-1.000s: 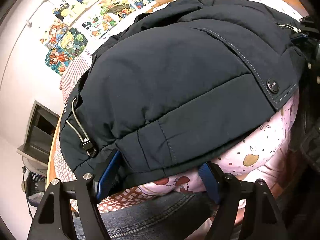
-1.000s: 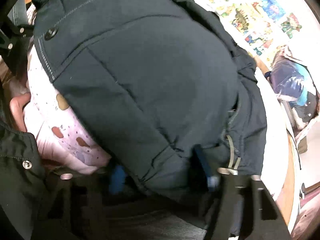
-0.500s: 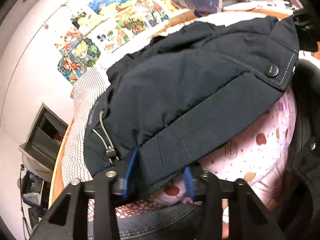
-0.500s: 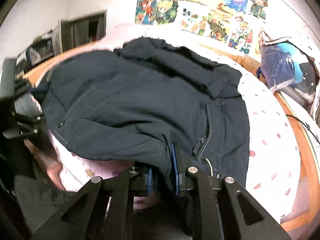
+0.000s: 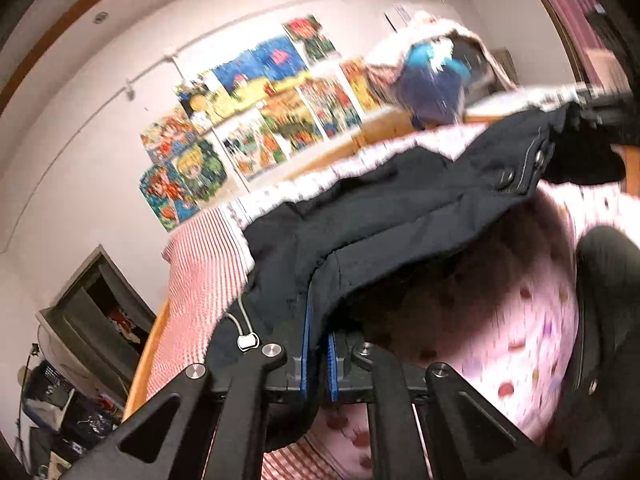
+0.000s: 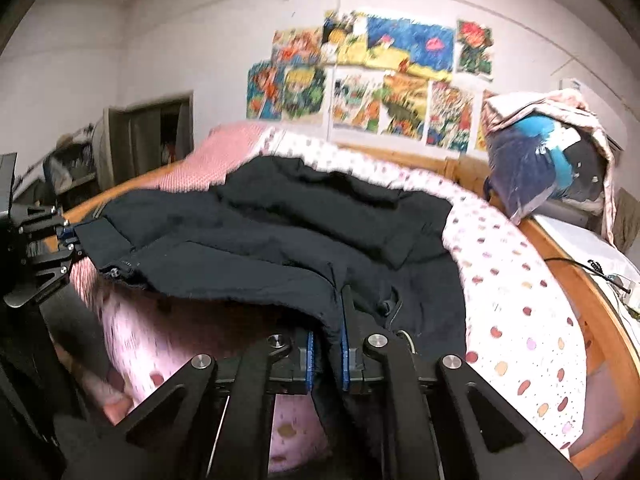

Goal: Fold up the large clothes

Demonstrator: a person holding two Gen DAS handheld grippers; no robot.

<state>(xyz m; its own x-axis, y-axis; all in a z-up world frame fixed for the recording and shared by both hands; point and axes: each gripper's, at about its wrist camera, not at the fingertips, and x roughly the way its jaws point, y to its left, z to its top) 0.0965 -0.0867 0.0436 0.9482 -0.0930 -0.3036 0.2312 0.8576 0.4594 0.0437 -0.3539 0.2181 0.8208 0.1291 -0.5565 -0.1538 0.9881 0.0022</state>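
Observation:
A large black padded jacket (image 5: 380,216) lies spread on the bed (image 5: 532,320), with its near hem lifted off the pink dotted sheet. My left gripper (image 5: 318,344) is shut on the jacket's hem near a white cord stopper (image 5: 248,341). My right gripper (image 6: 329,350) is shut on the jacket (image 6: 280,240) at the hem's other end. The left gripper also shows in the right wrist view (image 6: 68,240), holding the far corner. The hem hangs stretched between both grippers.
A wooden bed frame (image 6: 568,260) runs along the right. A bundle of bedding and a blue bag (image 6: 540,160) sits at the bed's far right. Colourful posters (image 6: 368,80) cover the wall. A dark cabinet (image 5: 96,312) stands to the left.
Both grippers closed fully on the jacket hem and lifted it up and toward me. The hem now hangs above the sheet, and more of the wall and room shows.

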